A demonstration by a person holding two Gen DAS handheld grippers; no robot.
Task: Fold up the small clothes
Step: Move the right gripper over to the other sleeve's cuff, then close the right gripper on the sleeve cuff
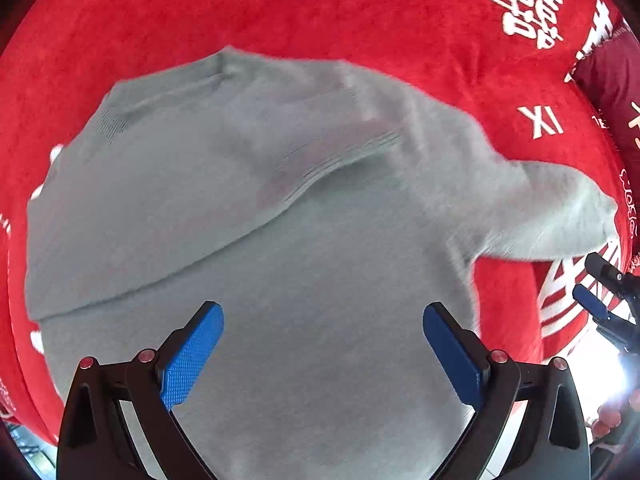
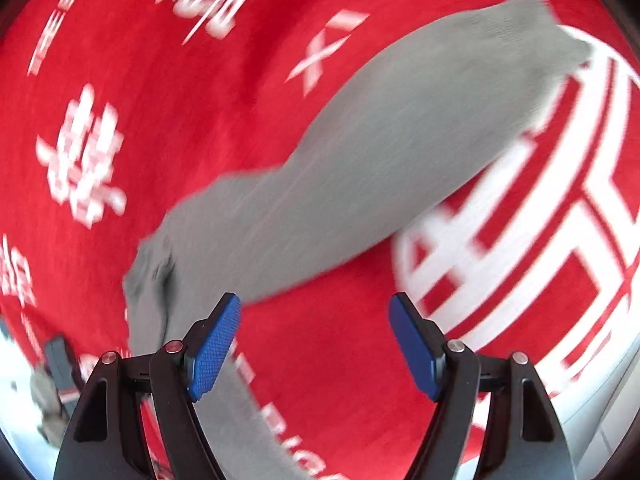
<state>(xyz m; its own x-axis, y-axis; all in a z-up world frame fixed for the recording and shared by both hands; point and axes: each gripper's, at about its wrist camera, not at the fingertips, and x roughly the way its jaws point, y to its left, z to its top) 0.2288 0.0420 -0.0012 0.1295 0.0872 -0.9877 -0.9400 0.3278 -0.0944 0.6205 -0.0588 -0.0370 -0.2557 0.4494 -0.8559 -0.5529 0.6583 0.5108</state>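
Observation:
A grey knit sweater (image 1: 248,200) lies spread on a red cloth (image 1: 360,12) with white lettering. One part of it is folded across the body. My left gripper (image 1: 323,312) hangs open straight above the sweater's lower body, nothing between its blue pads. The sweater's sleeve (image 2: 400,128) stretches out to the upper right in the right wrist view. My right gripper (image 2: 314,302) stands open over the red cloth just below that sleeve, holding nothing. In the left wrist view the right gripper (image 1: 600,292) shows at the right edge, beyond the sleeve's cuff (image 1: 576,216).
A dark red cushion (image 1: 612,80) sits at the far right edge of the red cloth. A large white round emblem (image 2: 540,220) is printed on the cloth under the sleeve's end. A pale floor shows past the cloth's edge (image 2: 608,412). A person's fingers (image 1: 612,416) show at lower right.

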